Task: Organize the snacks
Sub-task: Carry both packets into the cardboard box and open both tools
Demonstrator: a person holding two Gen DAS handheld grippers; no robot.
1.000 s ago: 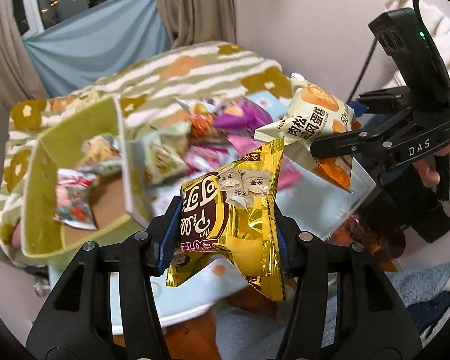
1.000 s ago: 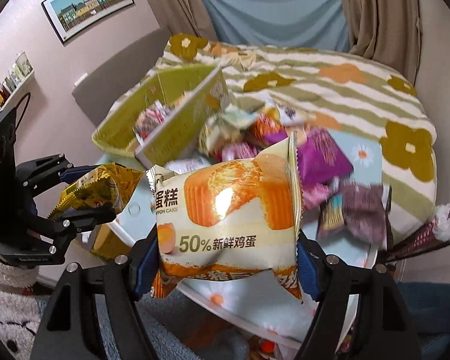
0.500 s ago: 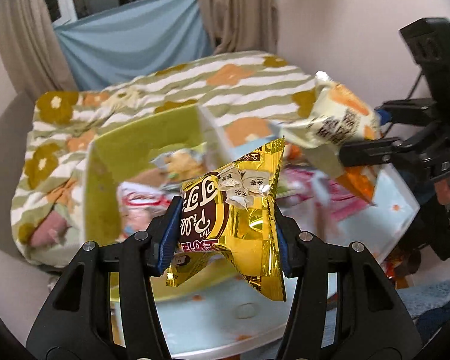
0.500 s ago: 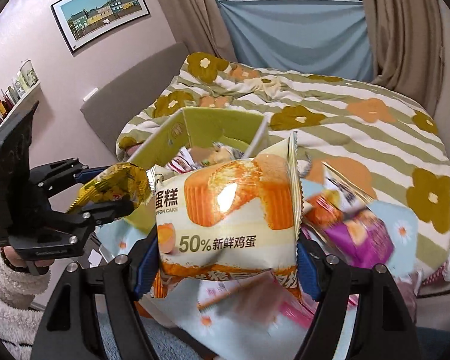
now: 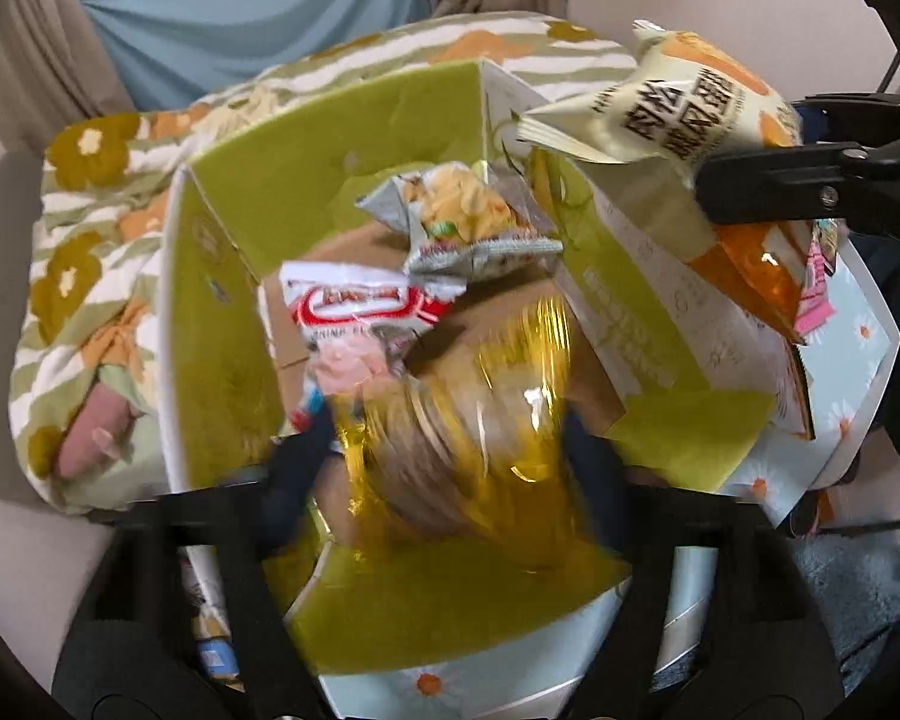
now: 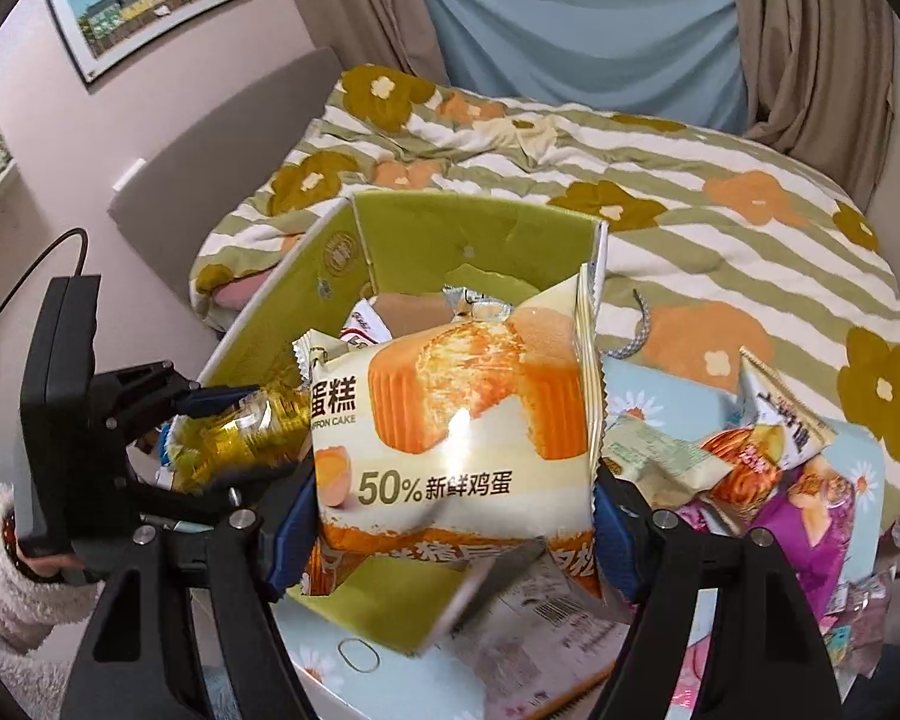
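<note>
An open green cardboard box [image 5: 330, 138] stands on the daisy-print table, also in the right wrist view [image 6: 468, 240]. My left gripper [image 5: 444, 468] hangs over it. Its jaws are opening, and a gold foil snack packet [image 5: 468, 432] sits blurred between the spread pads, free of them. From the right wrist view that gripper [image 6: 210, 438] and gold packet [image 6: 240, 444] are at the box's left wall. My right gripper [image 6: 456, 516] is shut on a cream and orange cake packet [image 6: 456, 420], held above the box's near right corner [image 5: 678, 114].
Inside the box lie a red-and-white packet [image 5: 360, 306] and a grey packet [image 5: 468, 222]. Several loose snack packets [image 6: 780, 480] are heaped on the table [image 5: 858, 324] right of the box. A striped, flowered quilt [image 6: 690, 210] covers the bed behind. A fleece sleeve [image 6: 6, 570] is at the lower left.
Both grippers swung left from the snack pile to over the green box. The left jaws have spread apart and the gold packet has slipped lower, blurred. The right still clamps the cake packet.
</note>
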